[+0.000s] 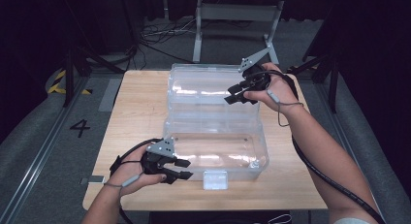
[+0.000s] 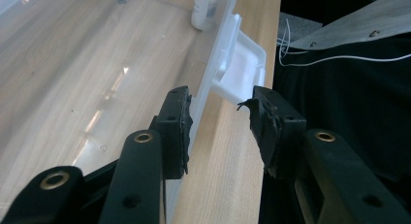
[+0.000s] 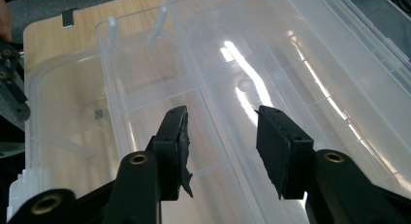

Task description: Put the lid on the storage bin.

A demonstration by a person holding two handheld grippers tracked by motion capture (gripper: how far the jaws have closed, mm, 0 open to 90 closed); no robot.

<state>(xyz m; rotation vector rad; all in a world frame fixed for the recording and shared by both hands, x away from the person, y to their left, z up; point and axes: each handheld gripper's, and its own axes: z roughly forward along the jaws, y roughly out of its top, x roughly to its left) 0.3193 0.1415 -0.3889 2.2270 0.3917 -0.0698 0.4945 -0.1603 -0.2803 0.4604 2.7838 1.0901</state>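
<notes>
now 2 black tools (image 1: 180, 168) (image 1: 236, 93) flank clear, ribbed plastic box (image 1: 213, 136).

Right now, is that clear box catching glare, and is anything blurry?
High view: bright streaks on the box, dark surroundings. Right gripper view: a strong white streak across the lid. Left gripper view: a fainter reflection on the box wall; the latch looks soft, the left tongs sharp.
</notes>
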